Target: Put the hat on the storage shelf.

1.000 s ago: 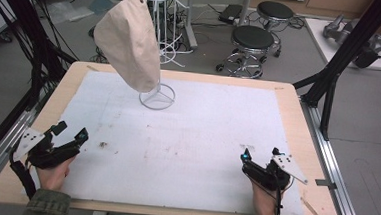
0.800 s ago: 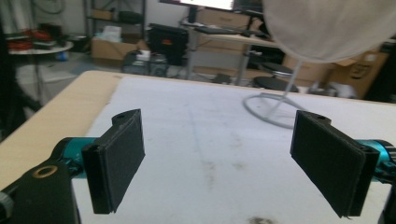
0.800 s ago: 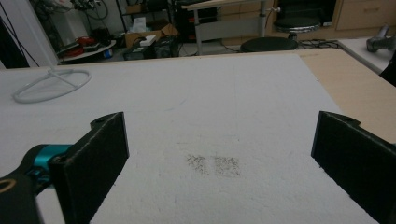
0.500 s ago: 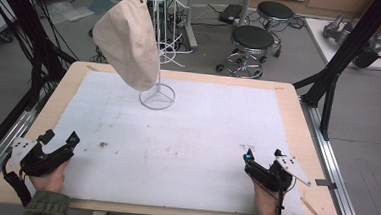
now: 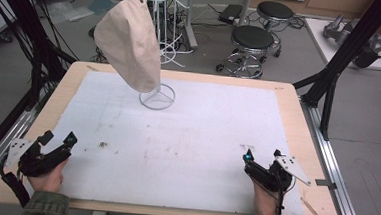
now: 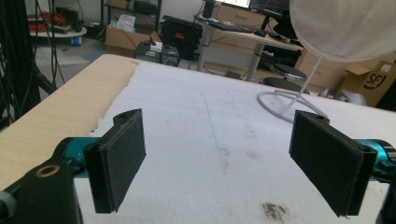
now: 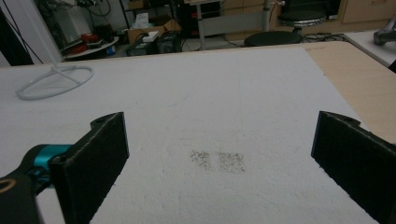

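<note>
The left gripper sat low at the near left corner of the surface, held in a hand, its jaws spread wide with nothing between them. In the left gripper view its pads stood well apart over the white mat, with a small dark smudge on the mat near the right pad.

Further right and far back, the bag hung from the white wire rack. It was plain beige cloth, rounded and full at the bottom, narrower toward the top where it caught on a rack arm, and it tilted to the left. Its lower end hung just above the rack's ring base, which rested on the mat near the far edge. Both grippers were well apart from it.

At the near right, the right gripper lay in the other hand, jaws likewise spread and holding nothing. In the right gripper view a grey speckled patch marked the mat between its pads, and the ring base showed far off at the upper left.

Compared with a second earlier, the left gripper had drawn back toward the near edge and slightly left; the right gripper had slipped back only a little. The bag and rack had not moved.
</note>
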A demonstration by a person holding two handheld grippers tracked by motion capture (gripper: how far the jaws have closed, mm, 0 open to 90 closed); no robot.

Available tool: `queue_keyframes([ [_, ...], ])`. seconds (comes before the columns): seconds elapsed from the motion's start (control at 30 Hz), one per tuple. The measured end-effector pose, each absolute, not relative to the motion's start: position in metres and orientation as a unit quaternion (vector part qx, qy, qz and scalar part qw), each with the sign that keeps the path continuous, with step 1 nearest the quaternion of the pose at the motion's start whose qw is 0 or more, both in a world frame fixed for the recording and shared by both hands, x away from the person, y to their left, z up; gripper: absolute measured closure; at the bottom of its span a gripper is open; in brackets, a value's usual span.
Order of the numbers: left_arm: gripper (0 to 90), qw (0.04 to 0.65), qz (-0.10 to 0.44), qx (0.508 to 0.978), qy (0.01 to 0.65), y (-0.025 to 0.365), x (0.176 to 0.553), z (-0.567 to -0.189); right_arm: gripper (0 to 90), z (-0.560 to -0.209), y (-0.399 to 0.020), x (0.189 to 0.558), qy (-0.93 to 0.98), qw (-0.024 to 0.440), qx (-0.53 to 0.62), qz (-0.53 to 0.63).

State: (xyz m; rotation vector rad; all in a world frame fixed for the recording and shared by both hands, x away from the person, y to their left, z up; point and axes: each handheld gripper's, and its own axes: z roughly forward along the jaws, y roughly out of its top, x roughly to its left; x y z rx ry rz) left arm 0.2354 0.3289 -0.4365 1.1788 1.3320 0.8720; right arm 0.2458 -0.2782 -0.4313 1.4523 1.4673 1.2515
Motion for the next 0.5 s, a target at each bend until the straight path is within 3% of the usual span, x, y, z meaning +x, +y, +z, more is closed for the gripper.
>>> queue_keyframes([
  [0.5,18.9,0.548,0.363,0.504,0.56,0.3284,0.2368,-0.4375,2.9,-0.4326,-0.2785,0.2483,0.57,0.348,0.564,0.485],
])
